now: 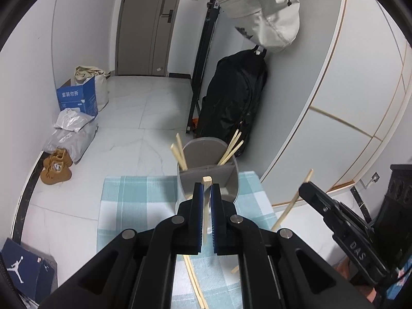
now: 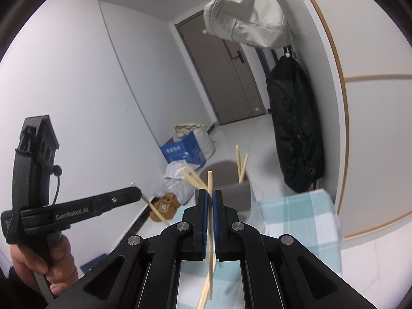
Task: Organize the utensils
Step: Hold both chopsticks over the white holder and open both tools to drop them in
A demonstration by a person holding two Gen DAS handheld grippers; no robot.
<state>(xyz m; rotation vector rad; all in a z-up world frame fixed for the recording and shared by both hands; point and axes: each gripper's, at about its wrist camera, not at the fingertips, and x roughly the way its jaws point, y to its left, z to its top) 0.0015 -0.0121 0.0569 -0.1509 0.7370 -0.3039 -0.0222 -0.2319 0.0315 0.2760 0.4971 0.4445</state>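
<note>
A grey divided utensil holder [image 1: 206, 152] stands at the far edge of the checked teal cloth [image 1: 134, 200], with wooden chopsticks [image 1: 231, 149] leaning in its compartments. My left gripper [image 1: 206, 189] is shut on one chopstick [image 1: 206, 180], raised just in front of the holder. To its right, my right gripper [image 1: 305, 186] grips another chopstick [image 1: 291, 208]. In the right wrist view my right gripper [image 2: 209, 197] is shut on its chopstick [image 2: 210, 180] before the holder [image 2: 242, 200]. The left gripper [image 2: 139, 193], held by a hand [image 2: 51, 260], is at the left. Loose chopsticks [image 1: 195, 283] lie on the cloth.
A black bag [image 1: 231, 97] and a beige bag [image 1: 265, 13] hang by the white cabinet wall on the right. A blue box [image 1: 77, 97], grey parcels [image 1: 72, 134] and brown shoes [image 1: 56, 167] sit on the floor at left. A door [image 1: 146, 25] is behind.
</note>
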